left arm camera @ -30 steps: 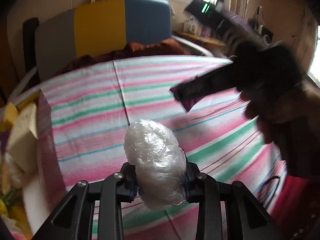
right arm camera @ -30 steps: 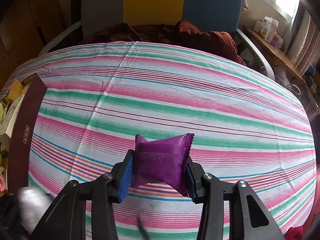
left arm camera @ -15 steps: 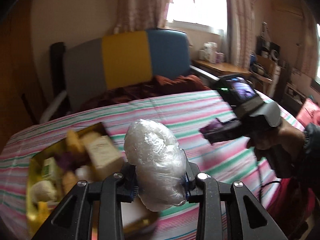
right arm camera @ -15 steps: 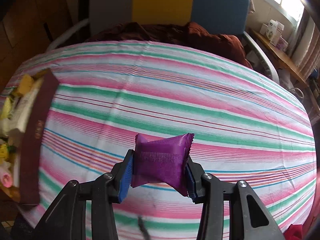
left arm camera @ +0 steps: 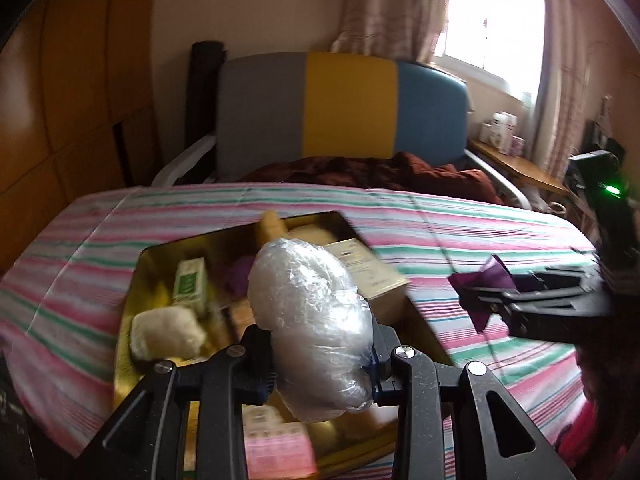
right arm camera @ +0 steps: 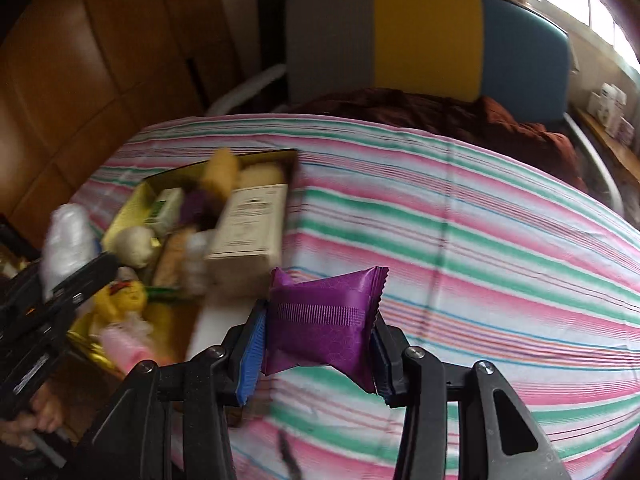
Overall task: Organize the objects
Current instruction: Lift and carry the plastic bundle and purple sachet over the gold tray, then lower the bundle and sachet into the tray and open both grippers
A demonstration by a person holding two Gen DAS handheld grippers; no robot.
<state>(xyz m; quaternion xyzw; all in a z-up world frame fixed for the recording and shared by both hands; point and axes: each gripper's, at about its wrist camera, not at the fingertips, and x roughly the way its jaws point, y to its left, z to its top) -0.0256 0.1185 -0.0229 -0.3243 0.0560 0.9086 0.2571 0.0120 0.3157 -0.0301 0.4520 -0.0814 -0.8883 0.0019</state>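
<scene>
The left gripper [left arm camera: 320,364] clamps a clear-wrapped bundle [left arm camera: 310,322] above the gold box [left arm camera: 132,280] — light, squashy, slippery film, best pinched mid-body; the right gripper [right arm camera: 318,354] grips a purple sachet [right arm camera: 324,316] over the striped cloth [right arm camera: 480,240] — crushable, held across its middle.

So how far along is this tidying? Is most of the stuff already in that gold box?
Mostly done, it seems: the gold box already holds a cream carton and several small items. In hand: the left gripper clamps a clear plastic bundle, the right gripper a purple packet. Left: dropping both in; the striped cloth shows nothing else loose.
</scene>
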